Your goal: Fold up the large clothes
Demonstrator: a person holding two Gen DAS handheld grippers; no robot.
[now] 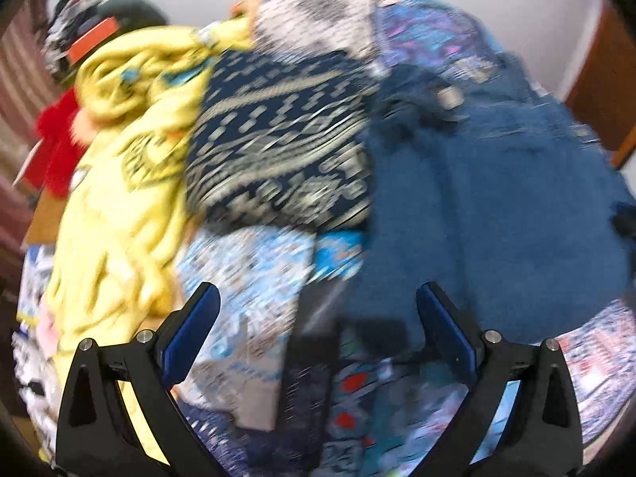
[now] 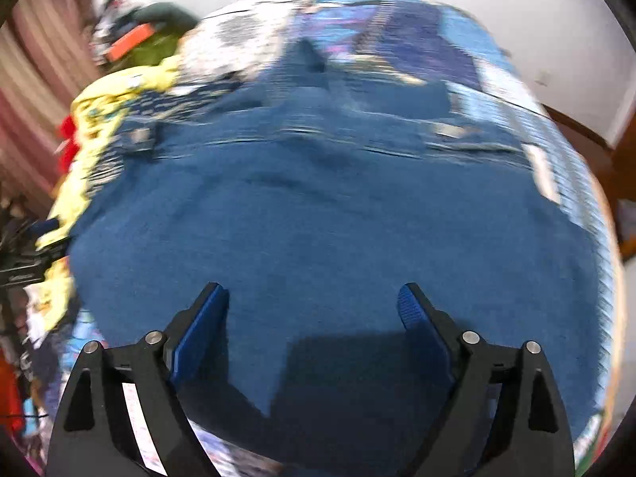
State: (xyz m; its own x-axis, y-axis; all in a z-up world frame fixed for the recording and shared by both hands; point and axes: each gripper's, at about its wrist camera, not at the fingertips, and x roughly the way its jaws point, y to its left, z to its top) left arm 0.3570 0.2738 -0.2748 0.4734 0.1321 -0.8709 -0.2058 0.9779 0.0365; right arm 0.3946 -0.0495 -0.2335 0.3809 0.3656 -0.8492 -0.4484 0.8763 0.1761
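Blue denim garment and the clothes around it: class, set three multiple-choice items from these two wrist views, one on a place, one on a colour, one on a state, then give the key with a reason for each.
1. In the left wrist view, where does the yellow garment lie relative to the blue denim garment?
A. To its left
B. To its right
C. On top of it

2. What colour are the pads on the right claw?
A. Red
B. Blue
C. White

3. How does the left claw stand?
A. Shut on the denim
B. Shut on nothing
C. Open, holding nothing

Key:
1 A: the yellow cloth fills the left side, with a navy patterned garment between it and the denim.
2 B: both pads show blue.
3 C: its fingers stand wide apart above the cloth.
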